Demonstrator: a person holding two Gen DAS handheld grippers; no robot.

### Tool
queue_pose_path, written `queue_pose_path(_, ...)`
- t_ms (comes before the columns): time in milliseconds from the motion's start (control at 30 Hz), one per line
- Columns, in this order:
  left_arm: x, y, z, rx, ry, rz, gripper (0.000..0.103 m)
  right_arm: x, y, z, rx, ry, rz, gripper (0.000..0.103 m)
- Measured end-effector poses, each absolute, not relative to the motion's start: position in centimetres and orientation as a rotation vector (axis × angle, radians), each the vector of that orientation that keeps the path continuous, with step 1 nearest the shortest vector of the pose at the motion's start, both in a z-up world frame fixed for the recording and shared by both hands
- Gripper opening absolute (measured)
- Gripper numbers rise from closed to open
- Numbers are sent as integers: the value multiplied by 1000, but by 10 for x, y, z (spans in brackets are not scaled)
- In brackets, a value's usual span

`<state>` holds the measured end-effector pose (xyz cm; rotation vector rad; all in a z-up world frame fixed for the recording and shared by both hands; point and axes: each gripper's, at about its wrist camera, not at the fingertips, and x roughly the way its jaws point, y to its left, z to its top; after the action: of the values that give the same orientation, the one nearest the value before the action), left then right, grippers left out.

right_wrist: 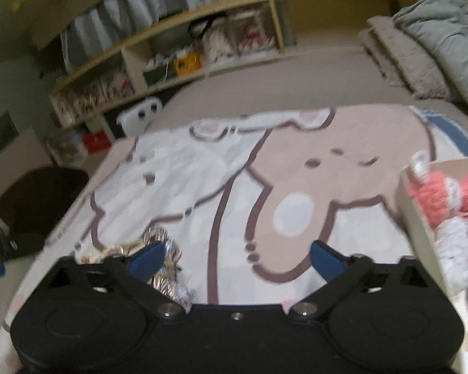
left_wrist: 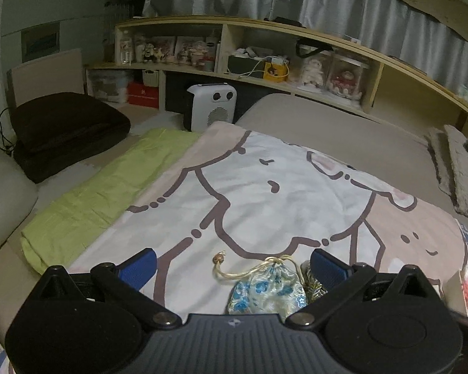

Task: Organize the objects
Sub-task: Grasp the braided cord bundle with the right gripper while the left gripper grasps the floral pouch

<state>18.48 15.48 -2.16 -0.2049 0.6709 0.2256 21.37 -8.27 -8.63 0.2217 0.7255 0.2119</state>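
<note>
Roughly midway, we judge: knit toys [right_wrist: 443,193] sit in the box [right_wrist: 421,233], two pouches [left_wrist: 266,290] still lie on the bed [left_wrist: 327,118], both jaws spread, holding nothing.

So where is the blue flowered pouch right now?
In the left wrist view, the pouch lies on the cartoon blanket, low centre, between the open left gripper's fingers.

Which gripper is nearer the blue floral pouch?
Left. The left gripper is open with the pouch between its fingers, untouched. The right gripper is open over bare blanket; the pouch does not show in its view.
</note>
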Motion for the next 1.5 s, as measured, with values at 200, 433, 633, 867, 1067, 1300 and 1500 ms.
queue_pose_path(200,188,160,-26,-222,697,227,103,224,-52,-103,236,776,368,67)
queue_pose_path(433,192,164,-39,-249,754,209,103,234,-28,-118,161,834,405,29)
queue_pose_path(633,202,153,-57,-245,788,180,103,227,-45,-108,193,788,387,25)
queue_pose_path(867,220,134,-92,-282,872,179,103,224,-68,-96,120,786,332,24)
queue_pose_path(1067,227,121,-113,-266,897,201,103,223,-84,-98,91,845,356,29)
queue_pose_path(1300,224,119,-110,-191,907,177,83,235,-79,-98,70,874,372,43)
queue_pose_path(1500,215,123,-104,-189,969,107,78,242,-67,-103,42,911,411,49)
